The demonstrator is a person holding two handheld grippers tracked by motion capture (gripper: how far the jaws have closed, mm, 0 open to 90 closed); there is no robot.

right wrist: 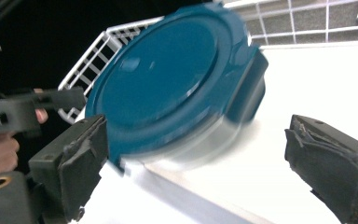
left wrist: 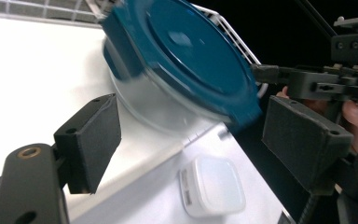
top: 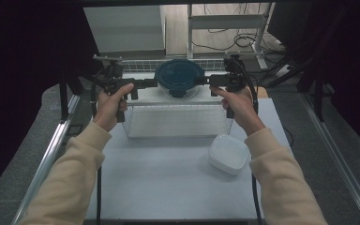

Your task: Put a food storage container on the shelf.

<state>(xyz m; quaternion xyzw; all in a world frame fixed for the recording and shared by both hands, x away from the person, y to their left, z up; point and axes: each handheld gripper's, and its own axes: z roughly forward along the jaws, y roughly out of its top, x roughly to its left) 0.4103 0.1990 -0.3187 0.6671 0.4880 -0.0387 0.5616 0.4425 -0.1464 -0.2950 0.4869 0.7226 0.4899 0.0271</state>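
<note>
White bench (top: 168,178) carries a wire rack (top: 178,123) topped by a teal-lidded glass bowl (top: 179,77). Left tool (top: 151,84) and right tool (top: 201,80) flank it, both spread, gripping nothing. Risk: an uneven squeeze could tip the bowl off the rack.

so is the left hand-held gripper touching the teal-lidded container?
Apart. In the left gripper view, the left hand-held gripper has both pads clear of the teal-lidded container, jaws open.
</note>
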